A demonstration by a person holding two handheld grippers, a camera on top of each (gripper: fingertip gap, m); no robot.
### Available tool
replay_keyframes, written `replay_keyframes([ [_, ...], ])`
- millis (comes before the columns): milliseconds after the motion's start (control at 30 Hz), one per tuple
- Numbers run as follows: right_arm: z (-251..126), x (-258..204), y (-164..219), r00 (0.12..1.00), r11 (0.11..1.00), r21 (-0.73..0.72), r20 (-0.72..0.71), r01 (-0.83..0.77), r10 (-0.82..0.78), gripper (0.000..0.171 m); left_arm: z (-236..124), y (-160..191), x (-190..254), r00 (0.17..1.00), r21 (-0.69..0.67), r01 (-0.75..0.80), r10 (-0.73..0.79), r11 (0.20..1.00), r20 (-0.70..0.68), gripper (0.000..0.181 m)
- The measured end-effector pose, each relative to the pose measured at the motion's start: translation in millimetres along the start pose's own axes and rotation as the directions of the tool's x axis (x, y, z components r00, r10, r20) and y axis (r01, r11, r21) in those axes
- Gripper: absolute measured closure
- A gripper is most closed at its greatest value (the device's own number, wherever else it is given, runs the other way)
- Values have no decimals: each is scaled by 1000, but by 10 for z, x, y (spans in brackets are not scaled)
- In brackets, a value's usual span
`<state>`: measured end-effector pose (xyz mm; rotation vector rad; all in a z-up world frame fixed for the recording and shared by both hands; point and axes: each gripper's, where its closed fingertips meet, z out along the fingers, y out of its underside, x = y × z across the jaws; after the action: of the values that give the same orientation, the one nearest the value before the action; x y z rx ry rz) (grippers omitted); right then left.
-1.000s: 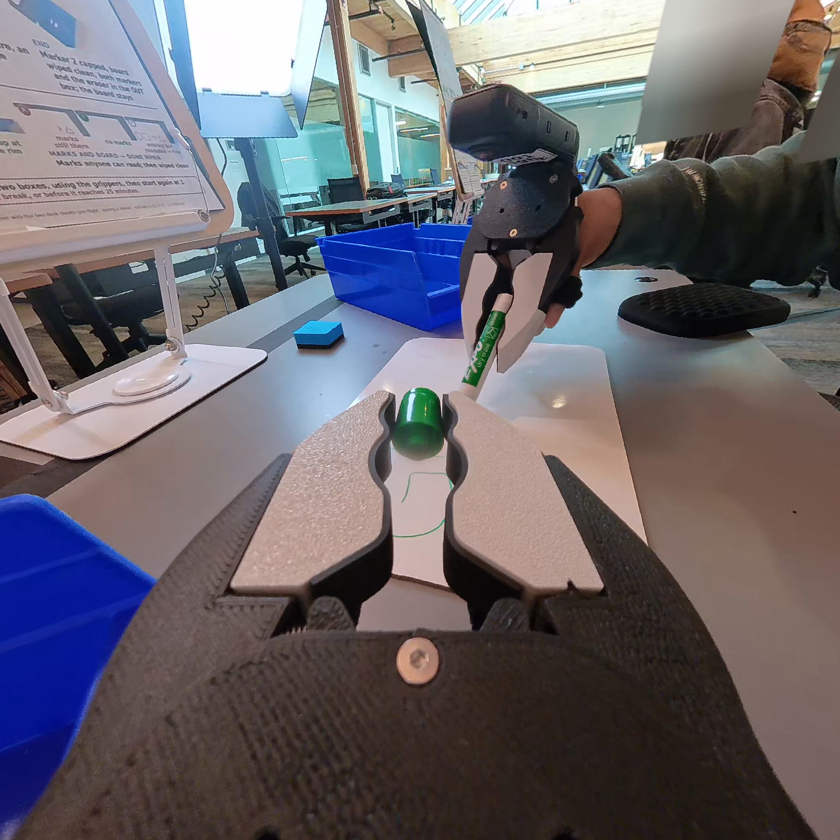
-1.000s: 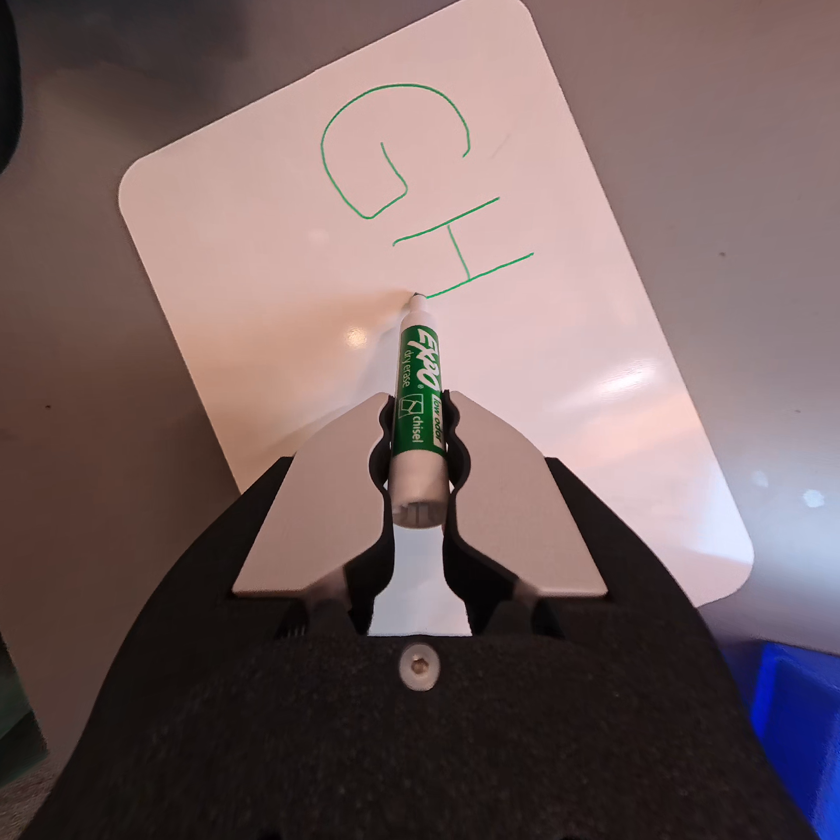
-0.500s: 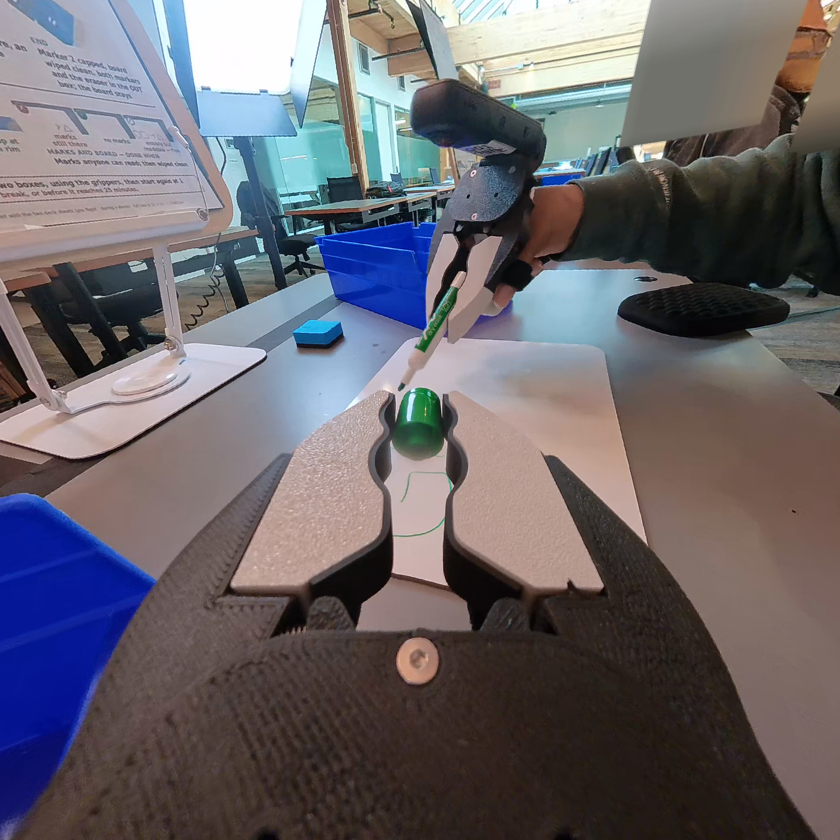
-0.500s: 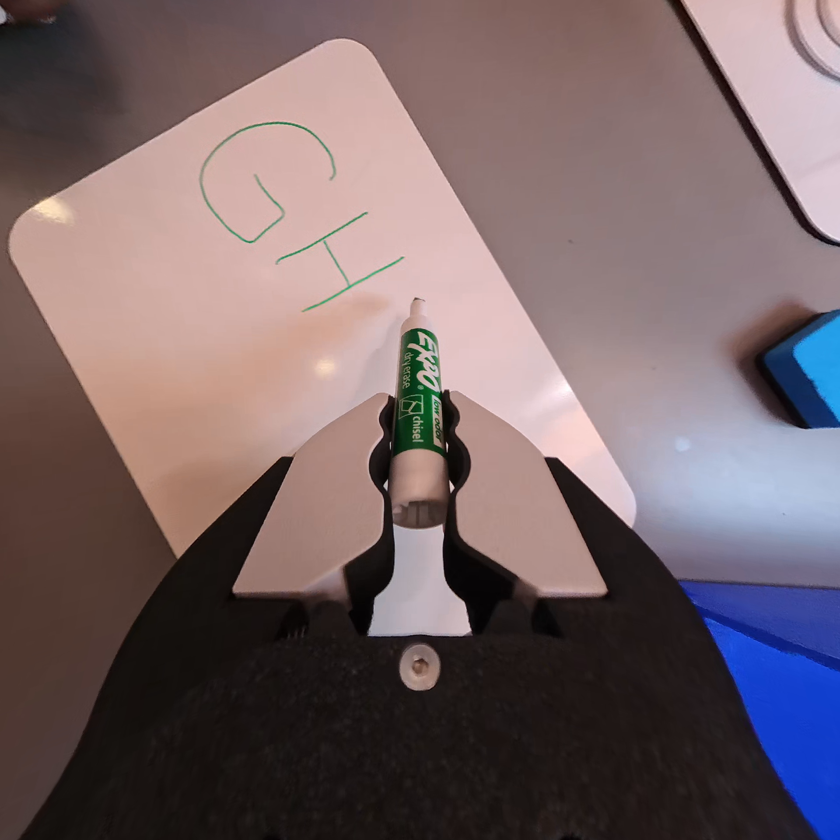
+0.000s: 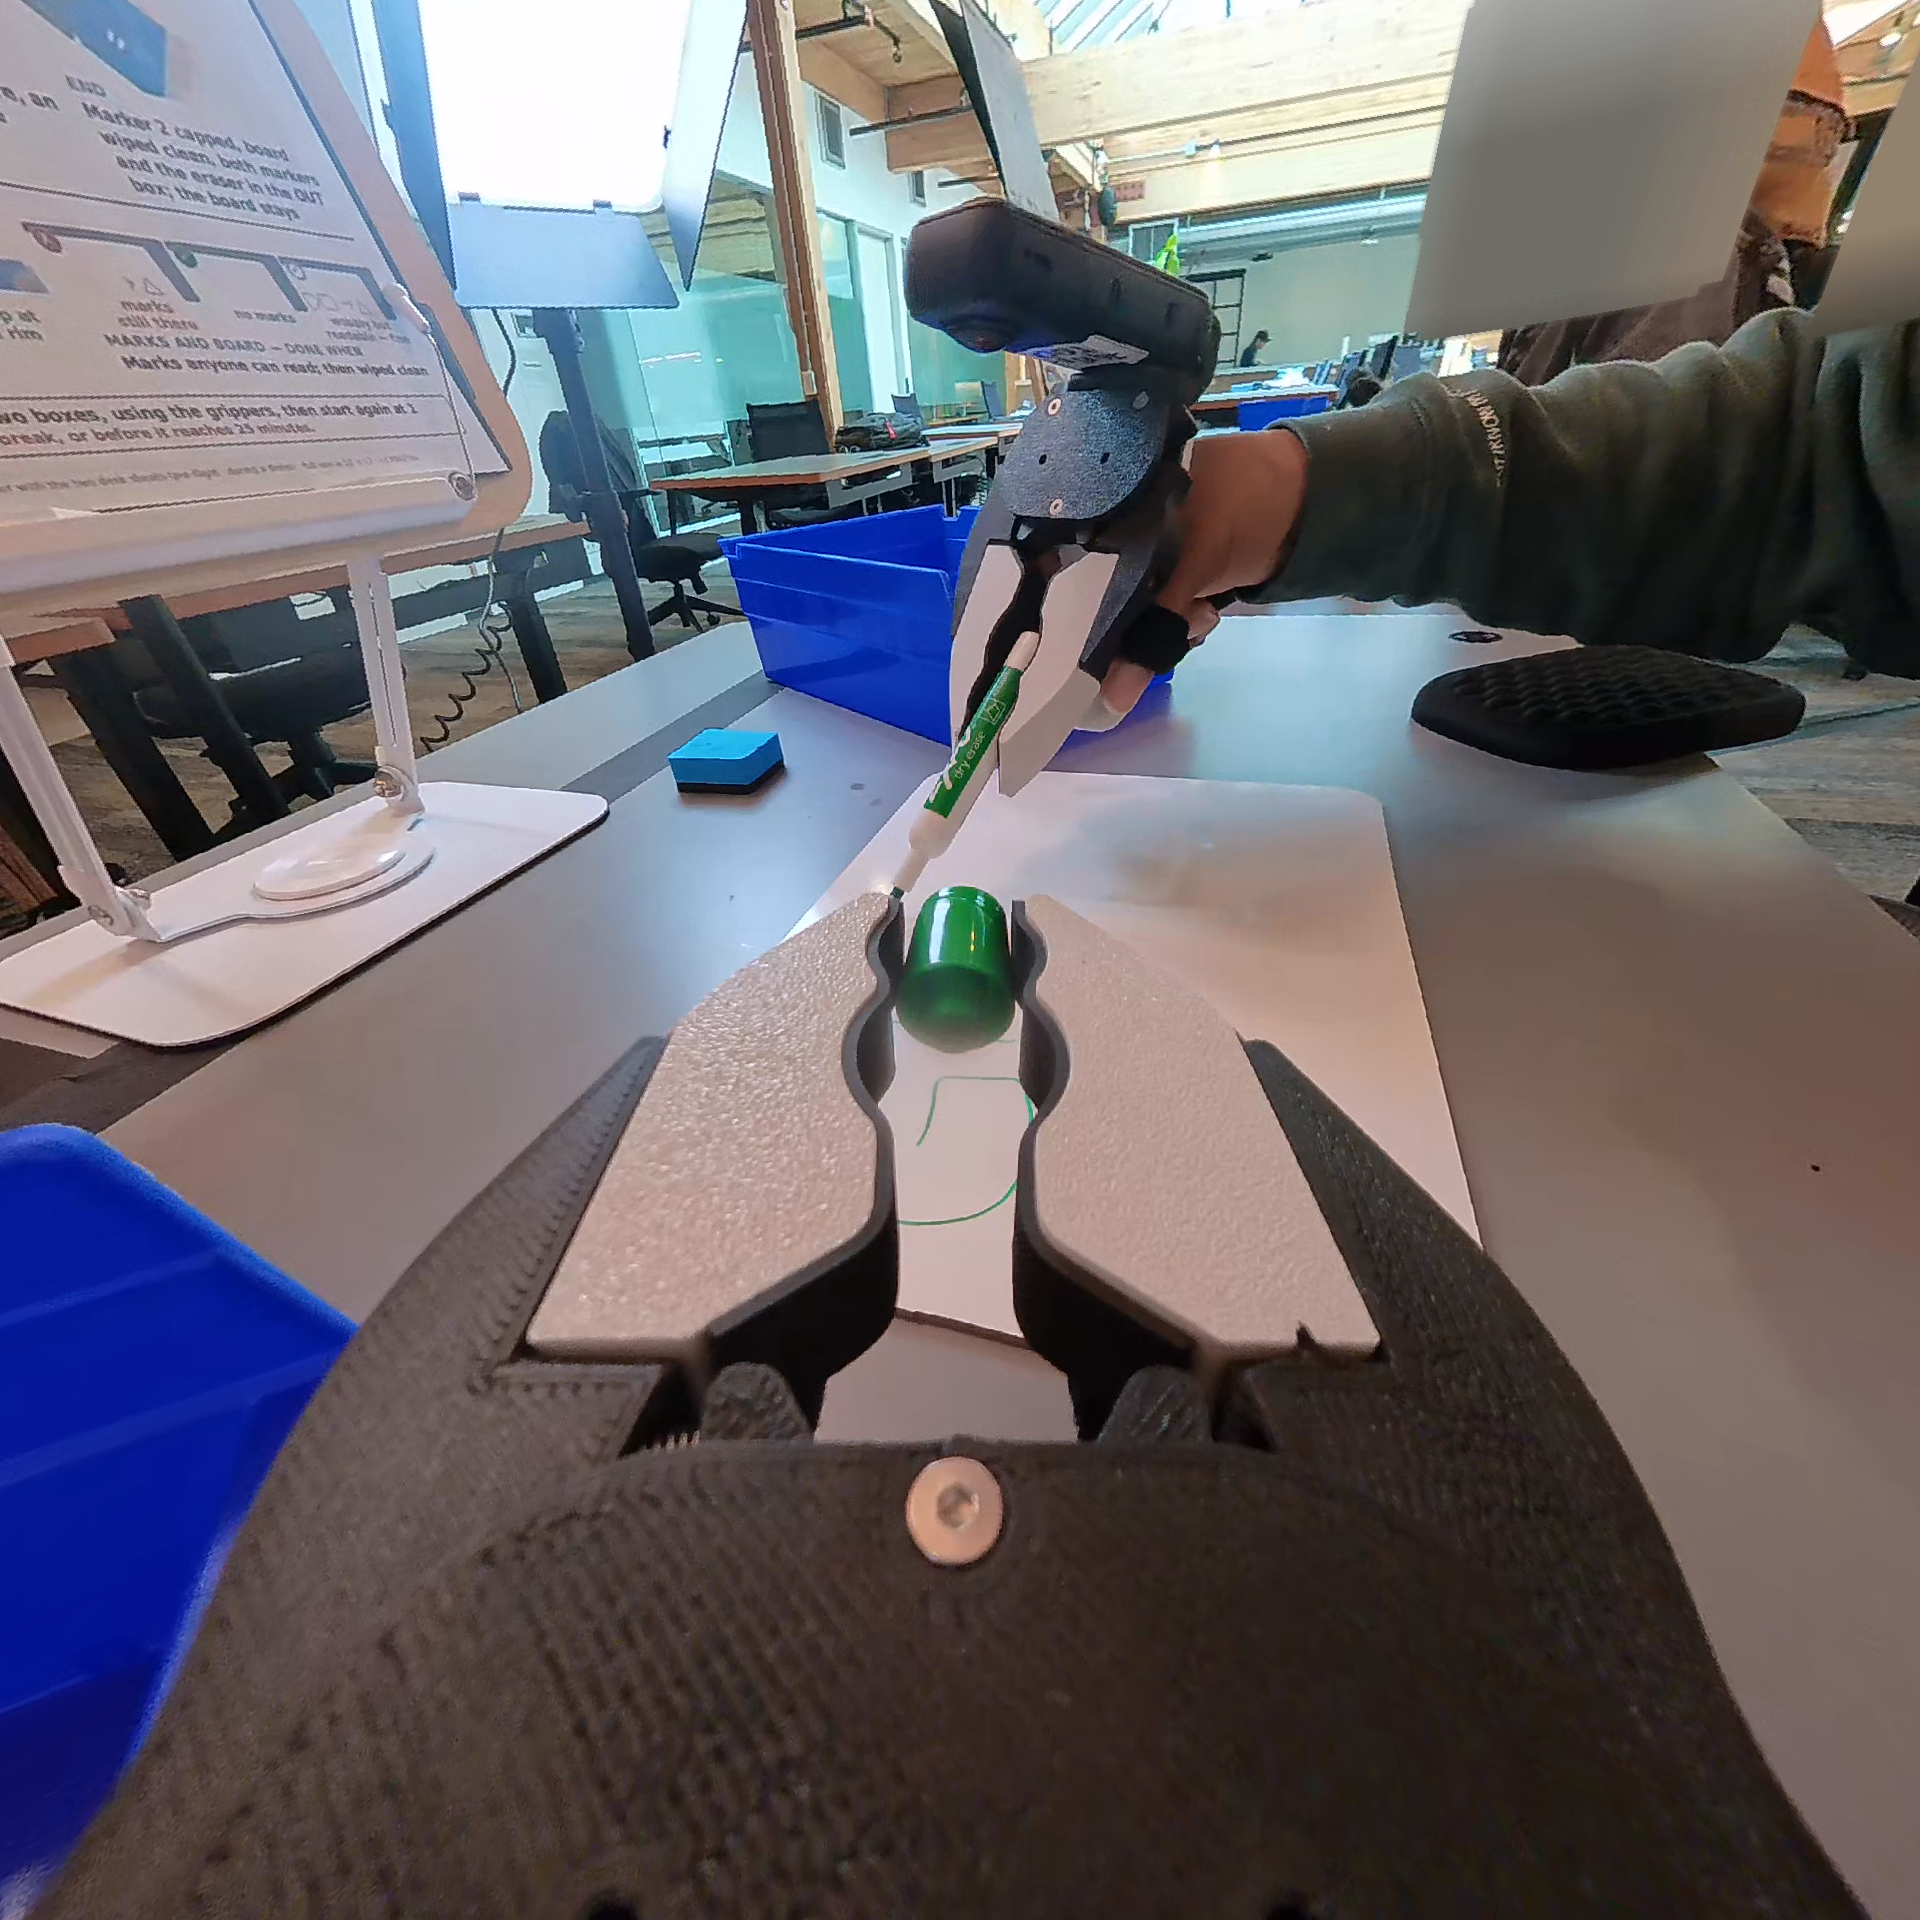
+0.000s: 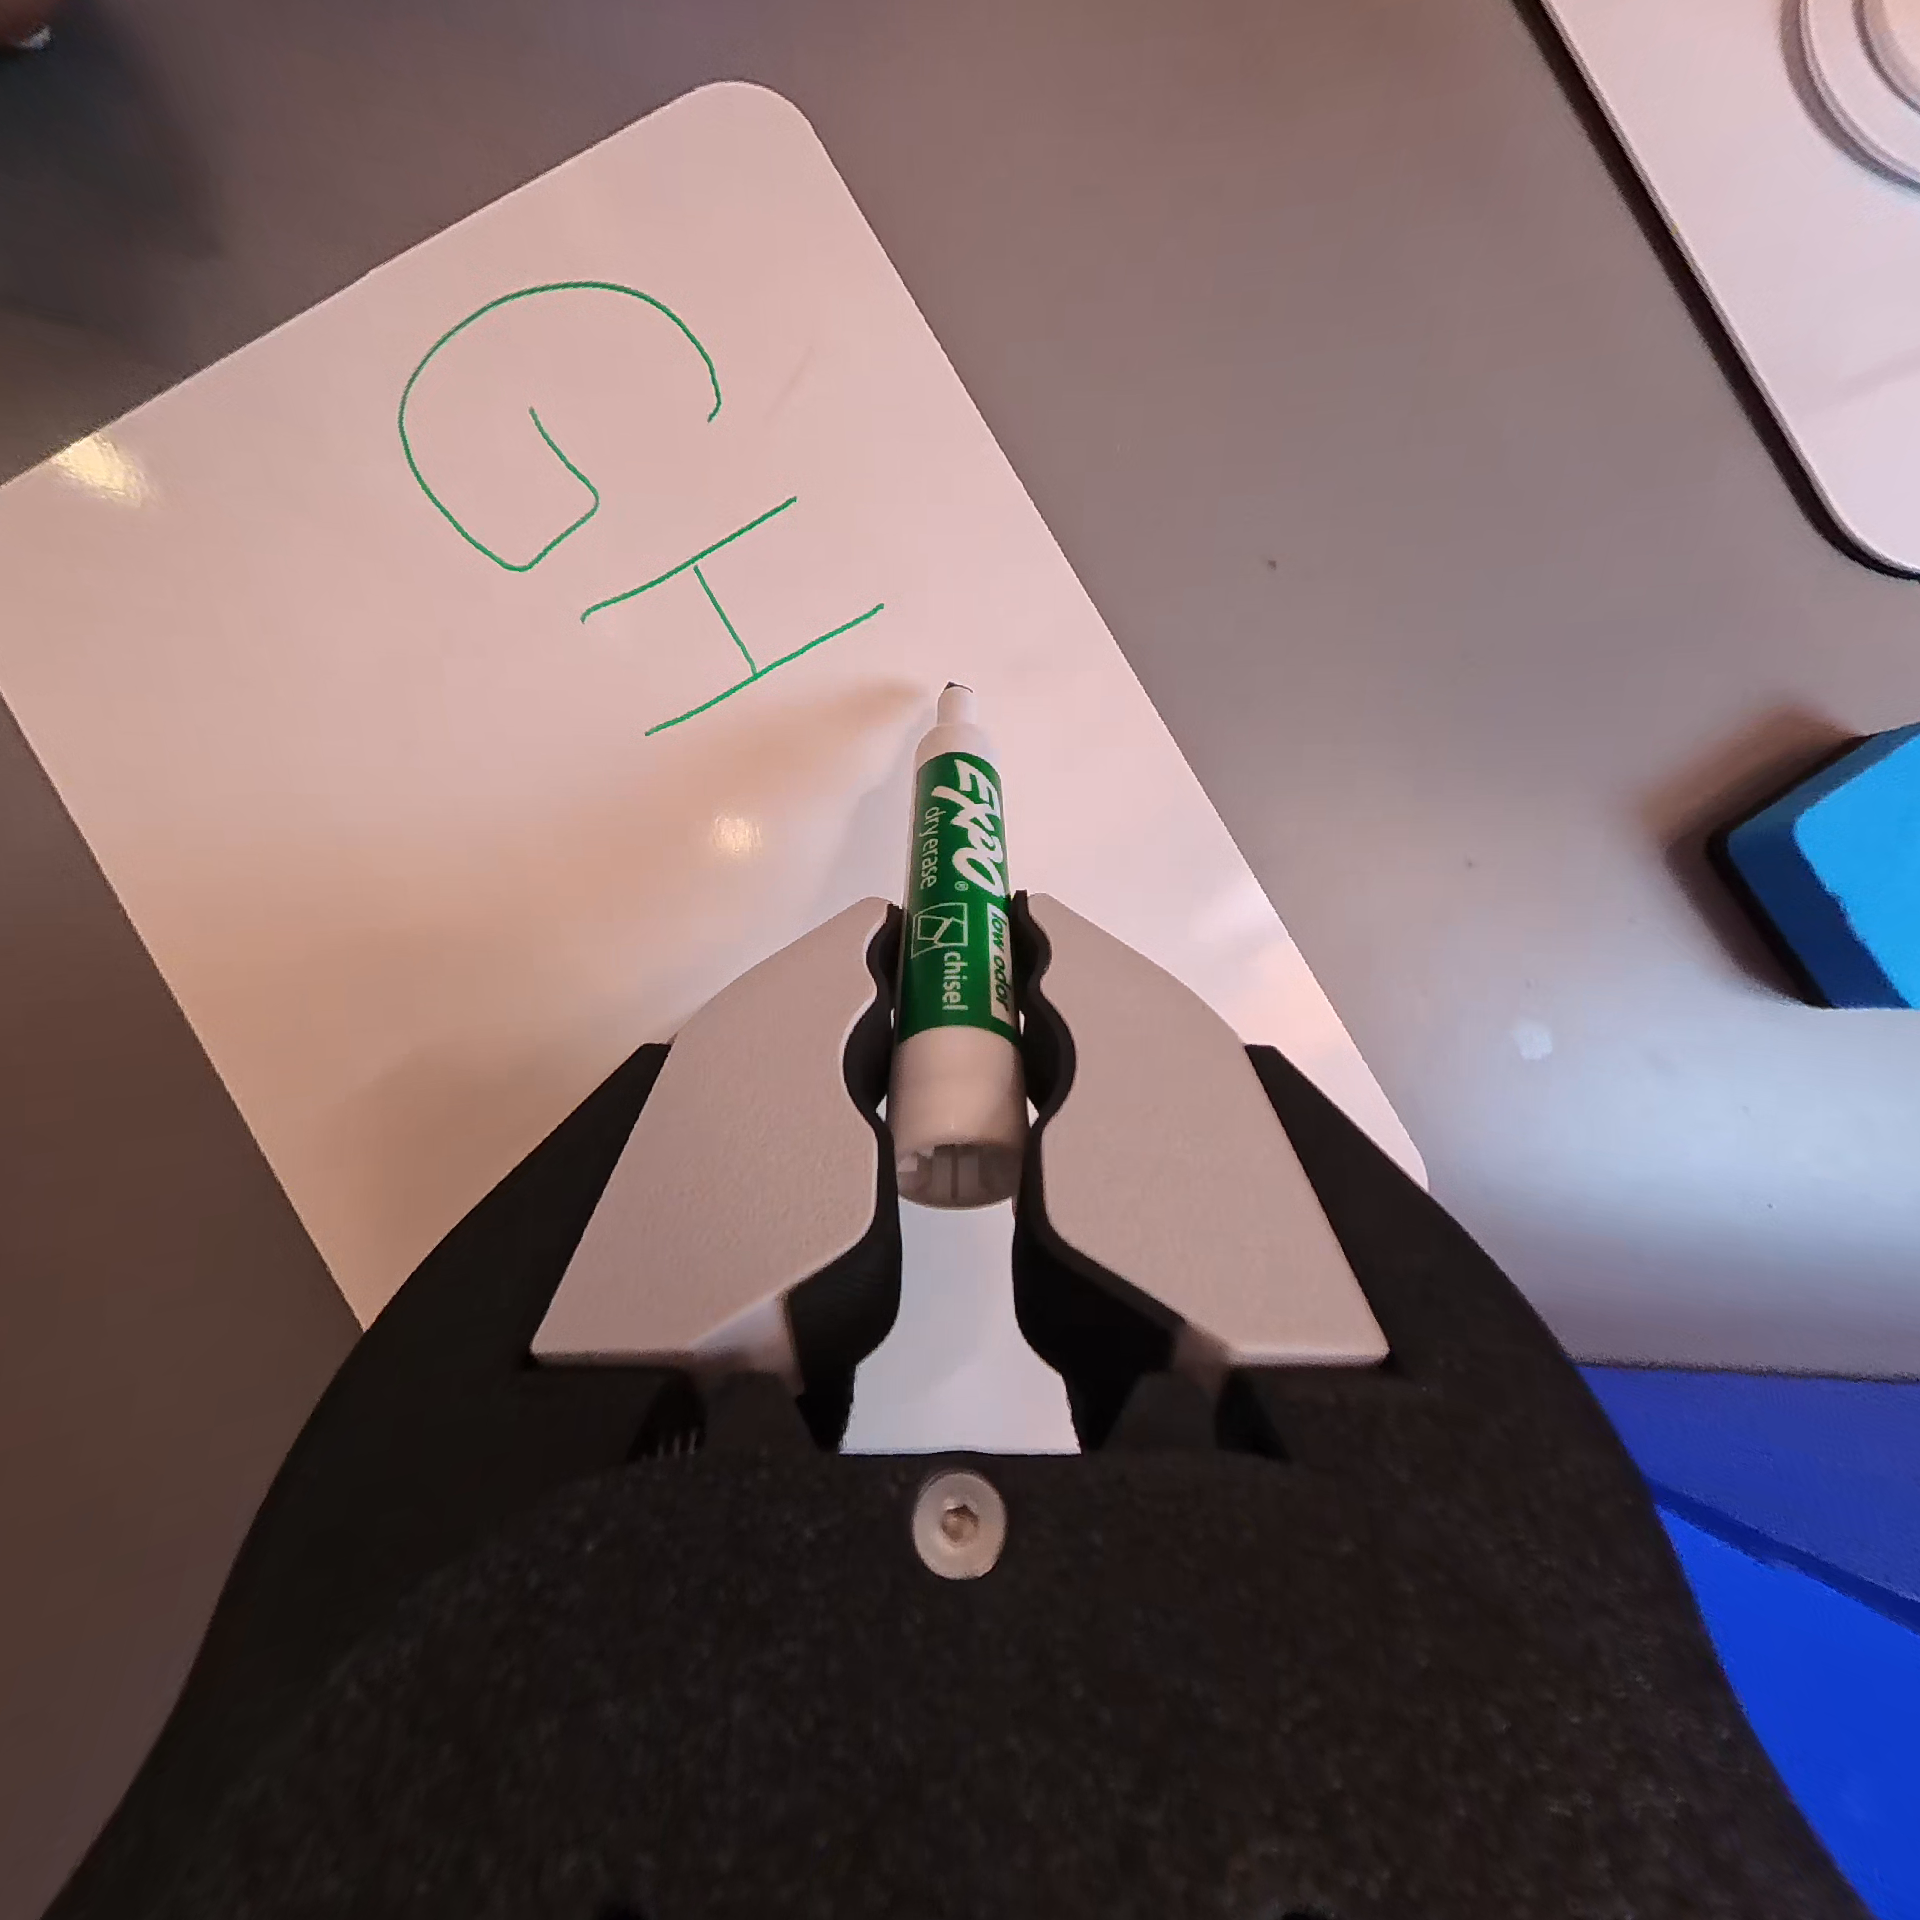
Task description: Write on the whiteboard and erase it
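A white whiteboard (image 6: 312,790) lies flat on the grey table and bears green marks (image 6: 582,488). My right gripper (image 6: 956,914) is shut on a green dry-erase marker (image 6: 956,862), uncapped, its tip (image 6: 951,694) at the board's surface just right of the marks. In the left wrist view the right gripper (image 5: 1023,727) holds the marker (image 5: 966,748) slanted down onto the board (image 5: 1226,935). My left gripper (image 5: 956,925) is shut on the green marker cap (image 5: 956,977), low over the board's near end.
A blue eraser (image 5: 725,758) lies on the table left of the board, also in the right wrist view (image 6: 1839,862). A white document stand (image 5: 312,894) is at the left. Blue bins sit behind (image 5: 842,613) and at my near left (image 5: 114,1403). A black pad (image 5: 1600,707) lies at the right. Tip to tip, the grippers are about 20 cm apart.
The right gripper lifted the marker off the board, swung left, then came back down so the tip meets the board beside the marks. The left gripper stayed still.
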<state>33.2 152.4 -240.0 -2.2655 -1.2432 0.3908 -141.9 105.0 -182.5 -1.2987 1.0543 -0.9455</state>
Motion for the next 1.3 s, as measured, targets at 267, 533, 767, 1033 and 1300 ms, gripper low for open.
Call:
replay_keyframes([
  [267, 40, -4, 37, 1000, 1000, -26, -2, 9, -9, 152, 2, 4, -1, 1000, -1, 0, 0, 1000, -2, 162],
  [533, 25, -70, 86, 1000, 999, -41, 1, 23, -23, 152, 4, 7, 1, 1000, -1, 1, -1, 1000, -3, 162],
  [767, -10, -211, 165, 999, 998, -52, 19, 34, -33, 152, 8, 8, 6, 1000, -2, -1, 1, 1000, -5, 162],
  [1033, -84, -418, 269, 998, 997, -59, 44, 48, -45, 152, 14, 10, 13, 1000, -3, -2, 2, 1000, -7, 162],
  [1300, -156, -408, 158, 999, 999, -3, 26, 42, -42, 152, 20, 16, 20, 1000, -5, -2, 2, 1000, -10, 162],
])
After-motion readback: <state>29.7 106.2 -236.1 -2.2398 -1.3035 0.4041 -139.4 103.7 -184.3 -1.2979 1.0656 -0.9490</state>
